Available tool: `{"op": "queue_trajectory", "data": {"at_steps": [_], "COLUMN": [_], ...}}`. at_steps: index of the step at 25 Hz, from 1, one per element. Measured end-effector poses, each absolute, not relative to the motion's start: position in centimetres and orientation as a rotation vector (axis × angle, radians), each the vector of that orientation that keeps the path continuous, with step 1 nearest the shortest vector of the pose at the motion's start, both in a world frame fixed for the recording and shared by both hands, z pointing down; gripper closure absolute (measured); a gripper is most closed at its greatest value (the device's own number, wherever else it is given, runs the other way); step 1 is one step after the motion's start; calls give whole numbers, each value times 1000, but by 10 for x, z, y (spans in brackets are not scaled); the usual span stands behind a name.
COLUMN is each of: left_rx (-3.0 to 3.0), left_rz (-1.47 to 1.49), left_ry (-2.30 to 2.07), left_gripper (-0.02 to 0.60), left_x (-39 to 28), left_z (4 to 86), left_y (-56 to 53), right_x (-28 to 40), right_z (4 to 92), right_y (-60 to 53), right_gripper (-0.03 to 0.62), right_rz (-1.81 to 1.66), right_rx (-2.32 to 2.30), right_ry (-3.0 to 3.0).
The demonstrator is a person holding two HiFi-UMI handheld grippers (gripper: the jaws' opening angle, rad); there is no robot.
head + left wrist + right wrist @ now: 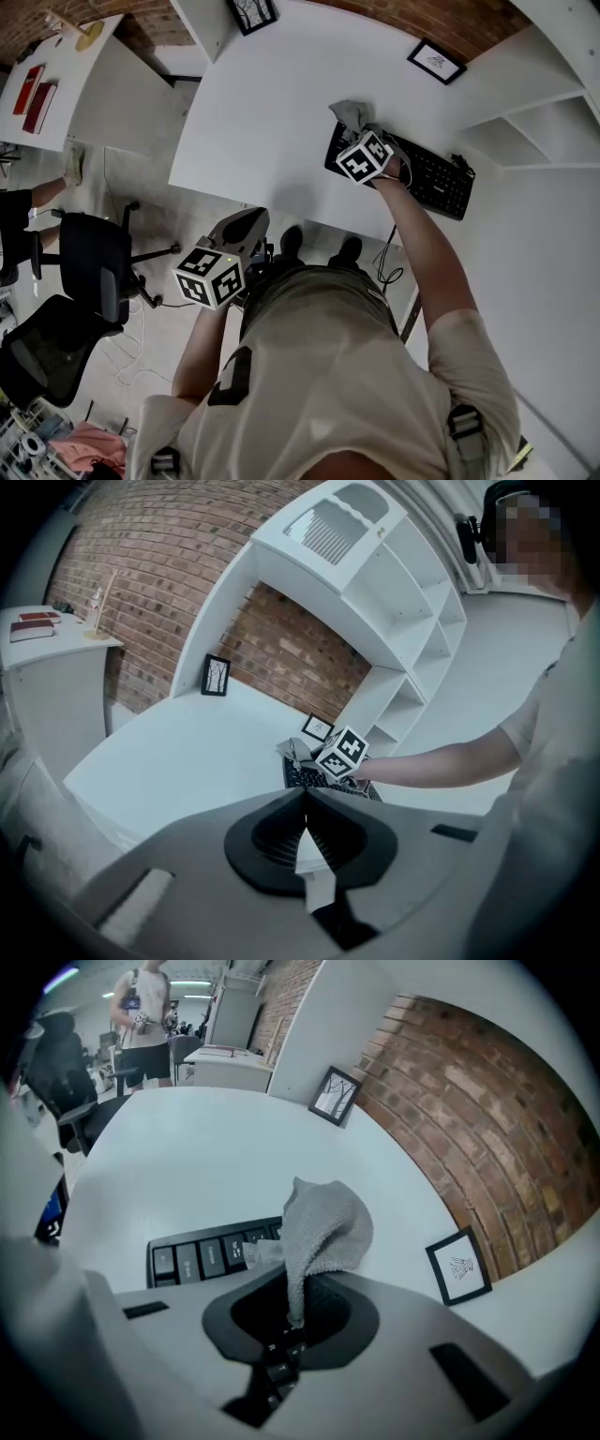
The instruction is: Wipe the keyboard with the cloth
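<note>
Keyboard (433, 178) wiping goes best, we judge, if we lower the bunched cloth (323, 1227) flat onto it and sweep along the rows; our right gripper (295, 1321) has its jaws clamped on the cloth, the keyboard just beneath them at the desk (272, 103) edge; our left gripper (305, 819) hangs aside, jaws together, empty.

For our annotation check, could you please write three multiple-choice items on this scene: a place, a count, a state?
1. Where does the keyboard lie? A in a drawer; B on the white desk; C on a sofa.
2. How many framed pictures stand on the desk? A one; B two; C four.
3. The right hand-held gripper is: A open, empty; B lying flat; C shut on the grey cloth.
Key: B, it lies at the desk's edge; B, two frames show; C, its jaws pinch the cloth.
</note>
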State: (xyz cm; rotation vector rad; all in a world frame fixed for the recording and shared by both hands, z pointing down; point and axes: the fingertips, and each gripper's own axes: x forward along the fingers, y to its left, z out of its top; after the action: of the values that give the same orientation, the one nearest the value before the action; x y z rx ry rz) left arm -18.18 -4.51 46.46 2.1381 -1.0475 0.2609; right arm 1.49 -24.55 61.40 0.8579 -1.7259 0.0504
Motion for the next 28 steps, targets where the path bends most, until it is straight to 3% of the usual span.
{"op": "queue_trajectory", "data": {"at_steps": [28], "left_rx": [2197], "left_rz": [251], "left_ry": [-1134], "left_gripper": [577], "left_x": [-141], "left_z": [444], "left_y": [-38], "right_x": [112], "right_z": [618], "right_y": [-213], "right_gripper": [579], "right_rz": [116], "right_rx": [946], "right_ry": [-1675]}}
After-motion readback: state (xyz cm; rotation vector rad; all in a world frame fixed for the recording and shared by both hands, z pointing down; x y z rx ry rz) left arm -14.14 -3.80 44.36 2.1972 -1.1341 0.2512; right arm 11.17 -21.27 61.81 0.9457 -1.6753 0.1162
